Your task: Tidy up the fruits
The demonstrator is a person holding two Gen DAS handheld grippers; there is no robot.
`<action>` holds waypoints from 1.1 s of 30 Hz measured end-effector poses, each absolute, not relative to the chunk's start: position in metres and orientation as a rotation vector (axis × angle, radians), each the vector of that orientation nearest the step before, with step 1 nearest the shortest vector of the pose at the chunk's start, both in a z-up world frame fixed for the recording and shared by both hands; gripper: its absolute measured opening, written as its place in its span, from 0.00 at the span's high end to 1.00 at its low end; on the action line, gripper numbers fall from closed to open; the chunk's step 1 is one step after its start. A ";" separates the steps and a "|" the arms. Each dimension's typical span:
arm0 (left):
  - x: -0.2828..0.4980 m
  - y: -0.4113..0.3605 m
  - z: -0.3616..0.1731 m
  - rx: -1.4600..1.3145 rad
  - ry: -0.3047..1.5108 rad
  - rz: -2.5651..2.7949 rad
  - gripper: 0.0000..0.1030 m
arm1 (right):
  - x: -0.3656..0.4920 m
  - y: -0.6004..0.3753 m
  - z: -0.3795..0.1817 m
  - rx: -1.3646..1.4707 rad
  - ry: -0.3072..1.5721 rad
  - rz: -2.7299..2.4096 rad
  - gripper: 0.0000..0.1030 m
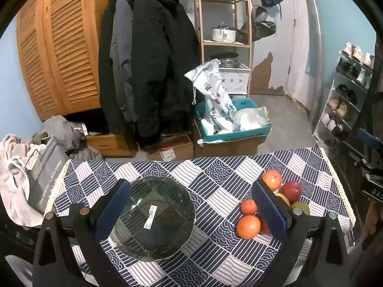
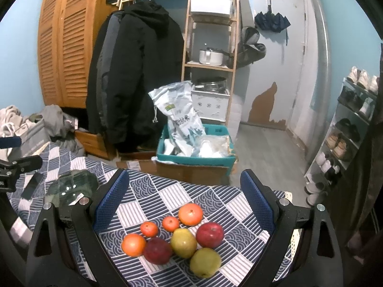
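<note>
We are holding our left gripper wide open above the dark ribbed glass bowl and our right gripper wide open, empty, over the cluster of oranges, red apples and yellow-green pears lying right of that bowl on the blue-and-white patterned tablecloth.
</note>
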State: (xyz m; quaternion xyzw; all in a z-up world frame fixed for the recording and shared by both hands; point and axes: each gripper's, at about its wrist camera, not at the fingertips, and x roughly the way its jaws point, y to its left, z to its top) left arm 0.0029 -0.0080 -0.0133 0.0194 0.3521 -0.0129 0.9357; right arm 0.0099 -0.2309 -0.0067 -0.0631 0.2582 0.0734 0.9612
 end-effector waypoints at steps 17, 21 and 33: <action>0.002 -0.010 -0.010 0.062 0.711 -0.040 0.01 | 0.010 -0.236 -0.004 -0.115 0.530 0.141 0.10; 0.001 -0.012 -0.010 0.063 0.704 -0.044 0.01 | 0.010 -0.237 -0.003 -0.113 0.532 0.141 0.10; 0.001 -0.010 -0.013 0.055 0.712 -0.047 0.01 | 0.007 -0.243 -0.010 -0.109 0.532 0.142 0.10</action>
